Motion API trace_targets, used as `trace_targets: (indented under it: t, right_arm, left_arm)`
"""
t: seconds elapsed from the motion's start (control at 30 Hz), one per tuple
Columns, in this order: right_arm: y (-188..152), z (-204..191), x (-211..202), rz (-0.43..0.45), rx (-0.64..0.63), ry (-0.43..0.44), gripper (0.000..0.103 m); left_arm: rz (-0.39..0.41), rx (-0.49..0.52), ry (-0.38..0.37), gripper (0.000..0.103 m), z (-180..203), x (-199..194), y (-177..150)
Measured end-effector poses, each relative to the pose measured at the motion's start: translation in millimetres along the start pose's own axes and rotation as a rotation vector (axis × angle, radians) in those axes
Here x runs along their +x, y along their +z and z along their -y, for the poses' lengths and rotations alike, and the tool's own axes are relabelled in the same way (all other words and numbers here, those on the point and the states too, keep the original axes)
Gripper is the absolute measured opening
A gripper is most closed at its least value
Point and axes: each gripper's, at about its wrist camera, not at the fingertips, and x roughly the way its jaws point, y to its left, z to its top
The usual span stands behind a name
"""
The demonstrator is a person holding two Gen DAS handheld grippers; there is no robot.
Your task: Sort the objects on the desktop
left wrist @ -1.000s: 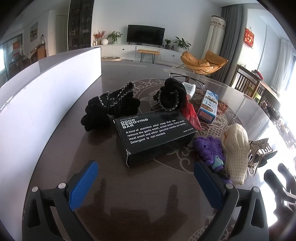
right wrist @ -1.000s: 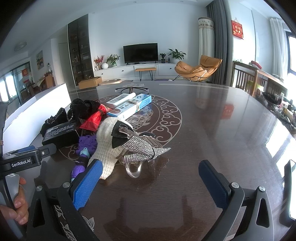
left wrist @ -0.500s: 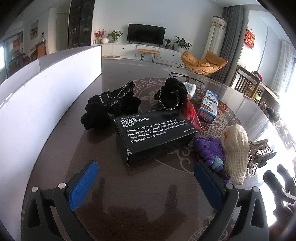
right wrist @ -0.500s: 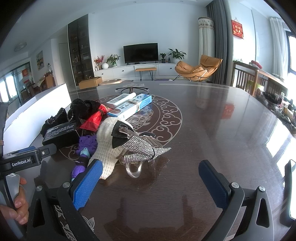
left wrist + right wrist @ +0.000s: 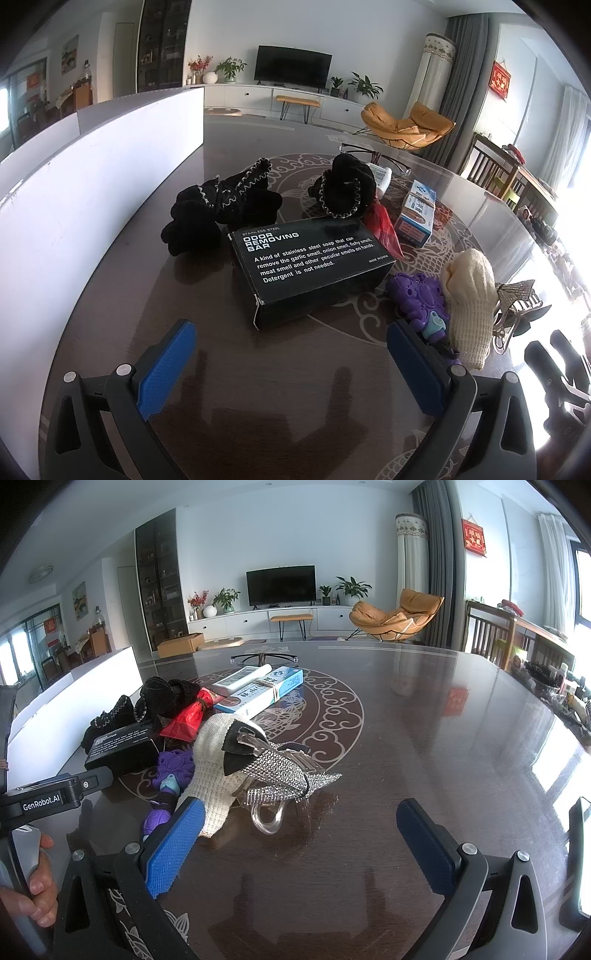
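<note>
2 grippers are held low over a dark wooden table (image 5: 424,738), each with blue-padded fingers spread wide and nothing between them: the left gripper (image 5: 291,363) and the right gripper (image 5: 301,840). "GenRobot.AI" is printed on the left unit as seen from the right wrist. At 12 o'clock of the left gripper a black box (image 5: 314,269) is lying flat, lettered "STAINLESS STEEL ODOR REMOVING BAR" and "MADE IN CHINA". Black knitted gloves (image 5: 221,203) are seen at its 11 o'clock, a purple toy (image 5: 419,297) and a cream mitt (image 5: 471,295) at 3 o'clock. A rhinestone hair clip (image 5: 284,771) is resting against the mitt.
</note>
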Motion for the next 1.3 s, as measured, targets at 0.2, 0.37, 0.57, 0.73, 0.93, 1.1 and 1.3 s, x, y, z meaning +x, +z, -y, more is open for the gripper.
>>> trace_targets:
  t: [0.2,0.37,0.57,0.73,0.93,1.1,1.3]
  right_arm:
    - [-0.1,0.2,-0.1,0.0,0.0,0.0,0.103]
    - [-0.1,0.5,-0.1,0.0,0.0,0.0,0.103]
    - [-0.2,0.9,-0.3,0.0,0.001,0.001,0.103]
    - [-0.2,1.2,-0.4,-0.001,0.001,0.002,0.103]
    - [-0.3,0.4,-0.7,-0.001,0.002,0.002,0.103]
    - [-0.4,1.1,-0.8,-0.001,0.0,0.004,0.103]
    - [-0.4,0.7,-0.9,-0.001,0.0,0.005,0.103]
  left_arm:
    - [0.0,0.0,0.0,0.103,0.7,0.1,-0.3]
    - [0.0,0.0,-0.001,0.103,-0.3,0.2,0.0]
    - [-0.004,-0.011,-0.009,0.103,0.1,2.2,0.8]
    - [-0.004,-0.013,-0.011,0.103,1.6,2.9,0.1]
    - [-0.005,-0.016,-0.014,0.103,2.4,2.8,-0.1]
    - [-0.007,-0.021,-0.018,0.103,2.0,3.2,0.2]
    - [-0.01,-0.03,-0.026,0.103,2.3,3.5,-1.1]
